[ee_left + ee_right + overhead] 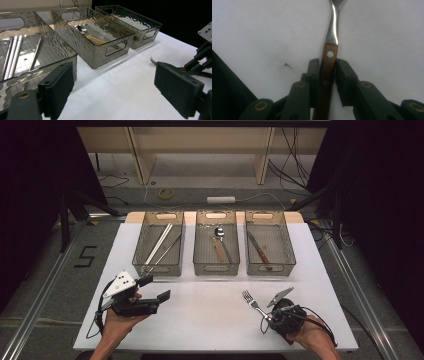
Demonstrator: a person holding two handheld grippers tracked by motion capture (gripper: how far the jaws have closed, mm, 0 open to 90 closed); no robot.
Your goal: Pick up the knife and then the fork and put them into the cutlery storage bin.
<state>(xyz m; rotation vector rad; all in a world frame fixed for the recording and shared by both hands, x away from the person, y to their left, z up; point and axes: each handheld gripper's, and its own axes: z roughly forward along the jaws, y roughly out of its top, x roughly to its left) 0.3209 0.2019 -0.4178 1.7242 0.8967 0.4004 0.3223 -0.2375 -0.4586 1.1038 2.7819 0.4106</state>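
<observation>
Fork (330,62) lies on the white bench (200,315), its wooden handle between the right gripper (327,65) jaws, which flank it closely, likely readying a lift. Left gripper (113,87) waits idle, jaws wide apart, nothing between.

The fork (254,304) has a steel head and neck and a reddish-brown wooden handle (327,72) with two rivets. It lies flat on the white tabletop (210,315) at about 5 o'clock, with its tines (153,60) pointing toward 11 o'clock and its handle toward 5 o'clock.
</observation>
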